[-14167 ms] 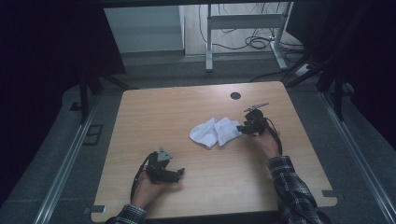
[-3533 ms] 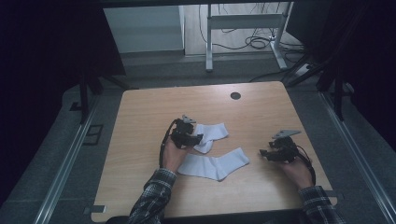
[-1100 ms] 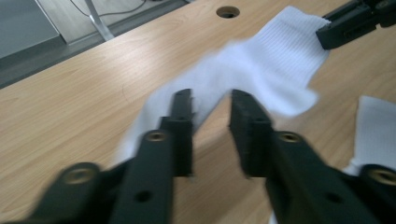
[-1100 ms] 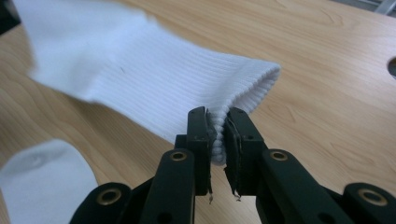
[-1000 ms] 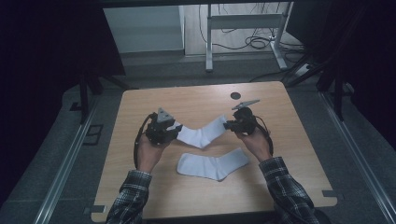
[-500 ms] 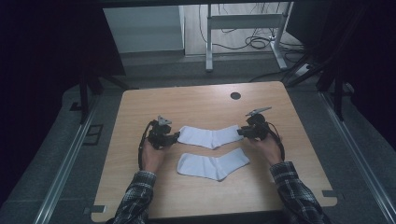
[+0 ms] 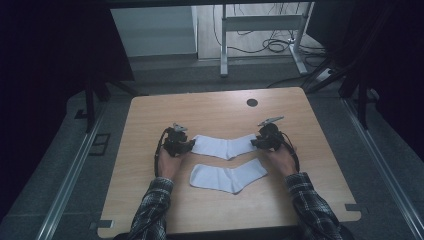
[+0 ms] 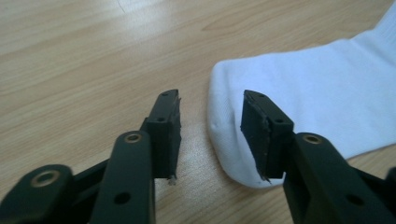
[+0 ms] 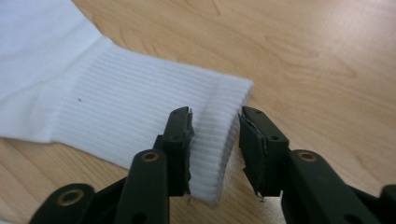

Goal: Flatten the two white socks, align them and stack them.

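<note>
Sock [image 7: 225, 146] lies flat; left gripper [image 8: 211, 122] jaws gape round toe, right gripper [image 9: 214, 135] jaws loosely straddle cuff.

A lab or recording room is suggested rather than a home. A bare wooden desk [image 7: 210, 107] with a round cable hole [image 7: 252, 102] is set on grey carpet [image 7: 380, 150], framed on both sides by aluminium rails [image 7: 70, 180]. Dark curtains [image 7: 45, 60] are hung around it. Behind, loose cables [image 7: 272, 46] are seen on the floor beneath a metal table frame [image 7: 260, 22].
</note>
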### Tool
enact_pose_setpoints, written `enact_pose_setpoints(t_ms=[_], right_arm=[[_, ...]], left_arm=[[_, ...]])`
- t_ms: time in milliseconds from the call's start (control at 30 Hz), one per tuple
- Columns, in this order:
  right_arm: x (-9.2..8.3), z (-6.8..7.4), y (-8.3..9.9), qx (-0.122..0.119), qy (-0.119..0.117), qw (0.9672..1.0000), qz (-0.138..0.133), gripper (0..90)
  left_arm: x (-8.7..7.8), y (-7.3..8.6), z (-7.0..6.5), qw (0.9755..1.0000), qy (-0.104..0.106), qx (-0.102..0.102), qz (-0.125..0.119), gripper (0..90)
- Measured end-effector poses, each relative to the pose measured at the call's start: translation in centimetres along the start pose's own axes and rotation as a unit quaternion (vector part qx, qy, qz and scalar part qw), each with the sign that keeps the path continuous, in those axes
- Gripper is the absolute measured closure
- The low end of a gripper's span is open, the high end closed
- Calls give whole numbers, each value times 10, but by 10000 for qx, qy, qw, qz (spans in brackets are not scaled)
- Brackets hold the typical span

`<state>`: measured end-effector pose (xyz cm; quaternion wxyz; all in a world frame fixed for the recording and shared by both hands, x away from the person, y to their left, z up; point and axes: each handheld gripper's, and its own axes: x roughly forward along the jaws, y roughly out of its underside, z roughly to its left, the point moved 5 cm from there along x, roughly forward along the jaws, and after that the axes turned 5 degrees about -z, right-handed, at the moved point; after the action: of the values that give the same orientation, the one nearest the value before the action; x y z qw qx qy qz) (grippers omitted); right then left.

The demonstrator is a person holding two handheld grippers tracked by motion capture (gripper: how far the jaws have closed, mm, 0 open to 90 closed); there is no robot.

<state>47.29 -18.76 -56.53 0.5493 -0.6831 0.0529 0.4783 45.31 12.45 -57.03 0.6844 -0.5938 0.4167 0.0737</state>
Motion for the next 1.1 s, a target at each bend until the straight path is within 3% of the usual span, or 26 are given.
enact_pose_setpoints(t_ms=[67, 133, 200, 267, 367, 633, 867, 1100], right_arm=[[0, -1, 1, 154, -54, 9998, -59, 733], [-1, 0, 1, 198, -122, 9997, -23, 796], [-2, 2, 1, 107, -70, 9999, 16, 813], [-5, 4, -1, 45, -43, 10000, 3, 814], [-14, 5, -4, 17, -60, 9999, -111, 813], [-48, 13, -14, -204, -205, 9990, -349, 809], [-78, 29, -11, -429, -445, 9972, -429, 809], [-100, 48, 4, -654, -659, 9948, -409, 810]], left_arm=[[3, 3, -1, 9999, 78, 43, 60, 681], [4, 3, -3, 9996, 254, -76, 11, 789], [3, 3, -5, 9998, 196, -33, 18, 847], [-1, 1, -8, 9999, 155, 53, -8, 853], [-11, -5, -9, 9996, 244, -26, -155, 854], [-54, -16, -25, 9980, 400, 135, -465, 851], [-90, -4, -43, 9969, 497, 343, -512, 849], [-120, 16, -63, 9956, 601, 463, -552, 847]])
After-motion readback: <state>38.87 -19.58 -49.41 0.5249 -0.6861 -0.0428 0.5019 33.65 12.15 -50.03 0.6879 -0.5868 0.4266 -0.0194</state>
